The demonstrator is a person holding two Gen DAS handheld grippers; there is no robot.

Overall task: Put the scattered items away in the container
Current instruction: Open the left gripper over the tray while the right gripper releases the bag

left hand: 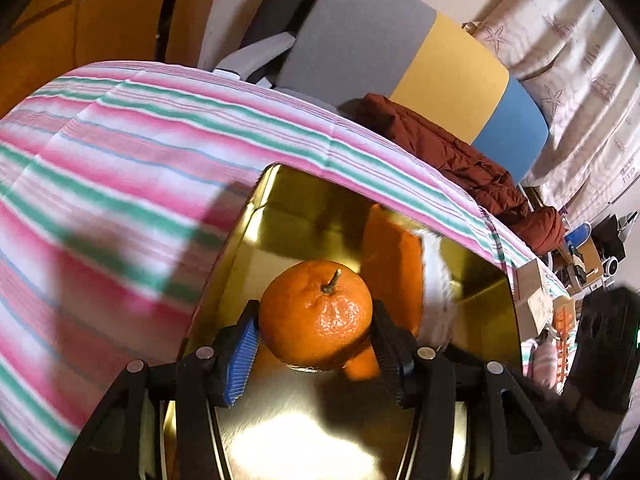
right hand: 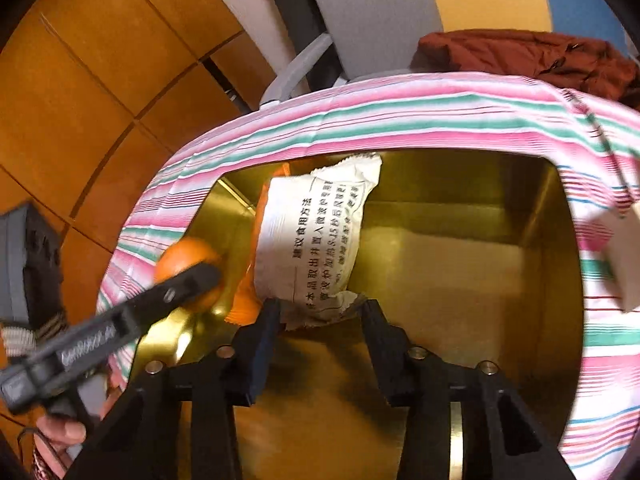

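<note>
My left gripper [left hand: 316,332] is shut on a mandarin [left hand: 316,316] with a short stem, its blue-ribbed pads pressing both sides. It hangs over the left part of a shiny gold tin [left hand: 300,440]. An orange and white snack packet [left hand: 400,272] lies inside the tin. In the right wrist view the mandarin [right hand: 184,256] and the left gripper [right hand: 192,276] sit over the tin's left rim. My right gripper [right hand: 322,312] is above the gold tin [right hand: 440,280] with its fingers apart. The packet [right hand: 312,240] rests in the tin, its crimped end between the tips, and I see no pressing.
A pink, green and white striped cloth [left hand: 120,180] covers the table around the tin. A grey chair [left hand: 360,40] and a red-brown jacket [left hand: 460,152] stand beyond the far edge. A white box [right hand: 624,264] lies right of the tin. A person's hand [right hand: 60,428] shows low left.
</note>
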